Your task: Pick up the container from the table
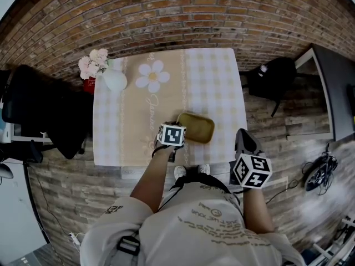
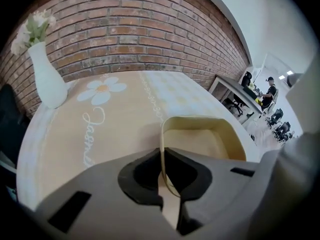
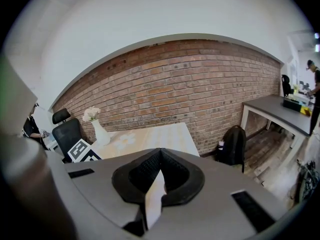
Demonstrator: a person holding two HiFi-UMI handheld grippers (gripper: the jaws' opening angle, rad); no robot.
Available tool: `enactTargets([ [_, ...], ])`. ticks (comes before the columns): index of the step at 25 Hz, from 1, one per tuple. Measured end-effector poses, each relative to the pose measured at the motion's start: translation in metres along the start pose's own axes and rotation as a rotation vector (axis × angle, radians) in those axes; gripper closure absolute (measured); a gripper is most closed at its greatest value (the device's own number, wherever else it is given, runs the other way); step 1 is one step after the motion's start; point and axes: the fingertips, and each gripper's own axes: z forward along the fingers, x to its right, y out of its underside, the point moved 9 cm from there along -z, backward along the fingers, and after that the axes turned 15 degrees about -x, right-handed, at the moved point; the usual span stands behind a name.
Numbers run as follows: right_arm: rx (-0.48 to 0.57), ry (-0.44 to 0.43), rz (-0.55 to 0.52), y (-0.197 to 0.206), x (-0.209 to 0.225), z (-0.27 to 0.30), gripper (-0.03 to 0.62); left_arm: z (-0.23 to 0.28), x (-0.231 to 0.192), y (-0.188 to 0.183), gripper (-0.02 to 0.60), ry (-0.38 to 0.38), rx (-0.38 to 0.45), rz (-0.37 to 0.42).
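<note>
A shallow olive-yellow container [image 1: 197,128] lies on the checked tablecloth [image 1: 213,82] near the table's front edge. My left gripper [image 1: 176,131] is at its left end, under the marker cube. In the left gripper view the jaws of my left gripper [image 2: 161,156] are shut on the thin rim of the container [image 2: 200,141], whose hollow shows empty. I cannot tell whether it still touches the cloth. My right gripper [image 1: 242,134] hangs off the table's right front corner, above the floor. In its own view my right gripper [image 3: 159,156] has its jaws closed together on nothing.
A white vase [image 1: 114,80] with pale flowers stands at the table's back left, also in the left gripper view as a vase [image 2: 46,81]. A black office chair [image 1: 39,112] is left of the table. A black backpack [image 1: 272,77] and a grey desk [image 1: 333,93] are right.
</note>
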Motion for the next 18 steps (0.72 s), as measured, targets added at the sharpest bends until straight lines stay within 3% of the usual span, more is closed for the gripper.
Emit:
enactTargets([
  [14, 0.023, -0.011, -0.023, 0.013, -0.002, -0.014, 0.592, -0.025, 0.005, 0.010, 0.565, -0.053, 0.040, -0.001],
  [18, 0.035, -0.031, -0.037, 0.015, -0.006, -0.019, 0.592, -0.047, 0.004, 0.020, 0.565, -0.067, 0.046, -0.046],
])
